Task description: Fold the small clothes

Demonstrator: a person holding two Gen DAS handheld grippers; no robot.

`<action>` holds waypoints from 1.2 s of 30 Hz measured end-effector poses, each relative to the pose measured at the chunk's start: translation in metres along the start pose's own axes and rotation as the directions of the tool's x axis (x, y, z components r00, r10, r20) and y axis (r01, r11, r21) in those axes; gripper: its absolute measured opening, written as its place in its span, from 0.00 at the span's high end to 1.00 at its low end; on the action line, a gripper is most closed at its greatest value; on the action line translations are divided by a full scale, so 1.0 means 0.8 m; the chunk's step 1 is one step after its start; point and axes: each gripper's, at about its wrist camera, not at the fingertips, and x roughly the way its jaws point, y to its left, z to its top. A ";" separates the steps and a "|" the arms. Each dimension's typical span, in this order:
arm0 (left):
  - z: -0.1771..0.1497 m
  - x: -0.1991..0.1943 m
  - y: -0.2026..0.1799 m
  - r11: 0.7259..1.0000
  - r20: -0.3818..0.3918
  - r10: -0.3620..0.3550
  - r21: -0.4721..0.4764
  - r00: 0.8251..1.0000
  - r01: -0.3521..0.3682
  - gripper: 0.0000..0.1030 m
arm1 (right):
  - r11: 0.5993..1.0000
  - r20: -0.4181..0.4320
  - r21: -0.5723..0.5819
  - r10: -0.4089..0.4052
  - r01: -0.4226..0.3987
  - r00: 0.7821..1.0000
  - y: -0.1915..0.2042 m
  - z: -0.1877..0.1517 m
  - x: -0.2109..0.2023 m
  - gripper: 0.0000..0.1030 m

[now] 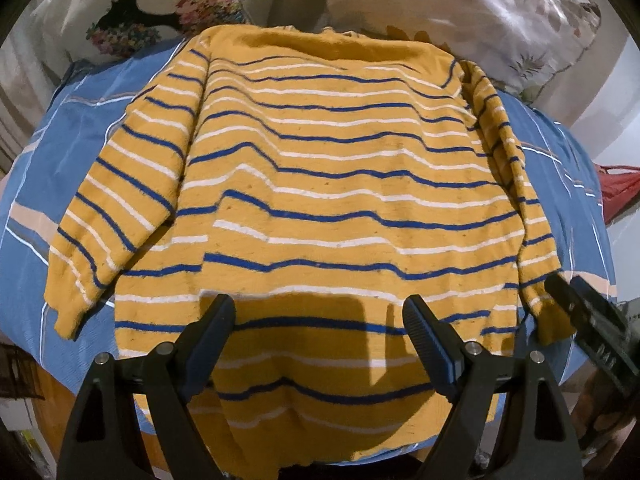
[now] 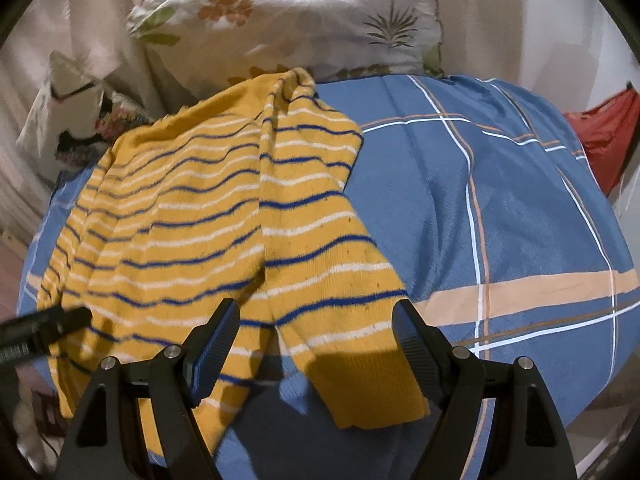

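Both tongs wide and empty: left gripper [image 1: 316,320] hovers over the hem of the striped sweater [image 1: 320,184], spread flat on the blue bedsheet [image 2: 500,208] for folding. Right gripper [image 2: 316,328] straddles the right sleeve cuff [image 2: 368,384], probably first fold-in.

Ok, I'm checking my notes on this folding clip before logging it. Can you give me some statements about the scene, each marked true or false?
1. The sweater is yellow with blue and white stripes. True.
2. It lies on a blue plaid sheet. True.
3. The left tongs are shut on the hem. False: they are open above it.
4. The right tongs are open above a sleeve. True.
5. Both sleeves are folded across the body. False: they lie out at the sides.
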 end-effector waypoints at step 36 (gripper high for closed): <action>0.012 -0.044 0.110 0.960 0.086 0.090 -0.274 0.992 -0.063 0.17 | 0.869 0.000 0.438 -0.255 0.230 0.967 -0.294 0.121 0.033 0.88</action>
